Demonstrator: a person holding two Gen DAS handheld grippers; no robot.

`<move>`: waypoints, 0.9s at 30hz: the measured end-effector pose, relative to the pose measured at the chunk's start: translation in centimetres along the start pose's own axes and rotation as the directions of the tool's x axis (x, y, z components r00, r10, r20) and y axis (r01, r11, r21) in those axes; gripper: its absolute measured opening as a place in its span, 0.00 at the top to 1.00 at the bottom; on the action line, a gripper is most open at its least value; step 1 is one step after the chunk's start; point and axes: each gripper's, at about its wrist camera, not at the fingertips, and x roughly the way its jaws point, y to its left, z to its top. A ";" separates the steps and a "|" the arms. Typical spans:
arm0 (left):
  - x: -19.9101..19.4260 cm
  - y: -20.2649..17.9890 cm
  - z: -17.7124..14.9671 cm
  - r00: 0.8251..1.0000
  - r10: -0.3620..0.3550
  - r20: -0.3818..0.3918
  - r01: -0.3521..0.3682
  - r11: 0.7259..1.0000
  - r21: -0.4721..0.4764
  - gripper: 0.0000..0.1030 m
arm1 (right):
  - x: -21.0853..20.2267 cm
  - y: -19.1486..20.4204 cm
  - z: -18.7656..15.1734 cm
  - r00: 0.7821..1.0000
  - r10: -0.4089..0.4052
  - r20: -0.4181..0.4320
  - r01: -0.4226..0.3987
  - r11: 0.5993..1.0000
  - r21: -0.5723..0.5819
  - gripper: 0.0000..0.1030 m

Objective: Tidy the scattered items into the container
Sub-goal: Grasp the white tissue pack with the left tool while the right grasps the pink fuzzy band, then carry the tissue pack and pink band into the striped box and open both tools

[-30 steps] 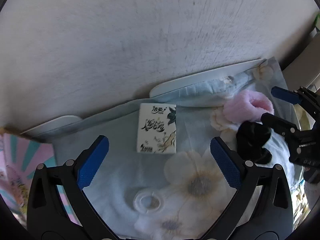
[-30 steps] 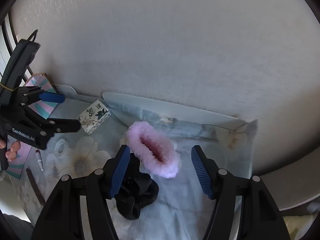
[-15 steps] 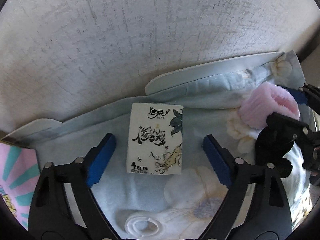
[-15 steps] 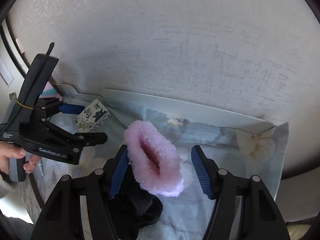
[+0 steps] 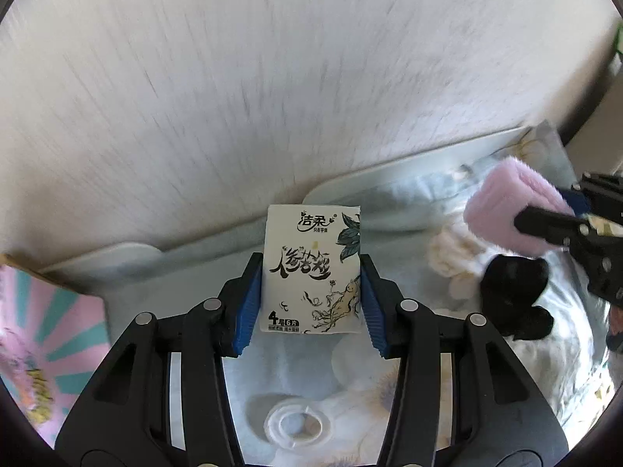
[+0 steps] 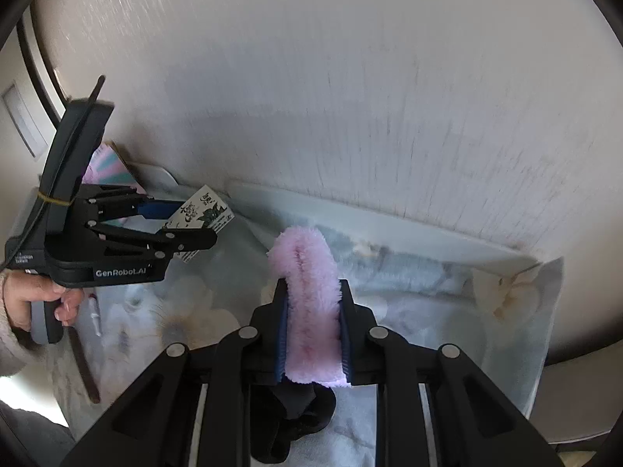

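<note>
Black scrunchie under right gripper; tape ring below left gripper.

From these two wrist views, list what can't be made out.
- The container: neither view shows one I can identify.
- Black fabric item: right wrist view, mostly hidden beneath the right tongs and the pink fluffy item they are closing on; its kind is unclear.
- Small print on the tissue pack: left wrist view, too small to read.
- Pink striped item: cut off by the left edge of the left wrist view.
</note>
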 end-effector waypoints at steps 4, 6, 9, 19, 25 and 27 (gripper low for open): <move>-4.0 0.0 0.3 0.998 -0.005 0.059 0.005 1.000 -0.013 0.58 | -3.0 0.4 1.2 0.998 -0.032 0.046 0.033 0.999 -0.029 0.80; -6.8 0.3 0.3 0.995 -0.029 0.094 0.032 0.999 -0.031 0.58 | -5.4 1.6 2.0 0.996 -0.030 0.084 0.035 0.997 -0.063 0.80; -11.1 0.9 0.3 0.990 -0.032 0.135 0.039 0.998 -0.054 0.58 | -9.1 4.0 3.2 0.991 -0.015 0.136 0.031 0.993 -0.114 0.80; -22.9 8.0 -6.0 0.977 0.127 0.174 -0.092 0.976 -0.199 0.58 | -12.8 14.9 7.9 0.981 0.112 0.159 -0.063 0.956 -0.287 0.80; -25.6 13.1 -12.1 0.967 0.225 0.116 -0.177 0.930 -0.324 0.58 | -10.6 21.5 9.4 0.970 0.216 0.109 -0.160 0.911 -0.381 0.80; -25.7 14.6 -14.0 0.969 0.231 0.093 -0.181 0.910 -0.372 0.58 | -9.2 23.6 9.6 0.967 0.242 0.082 -0.190 0.895 -0.404 0.80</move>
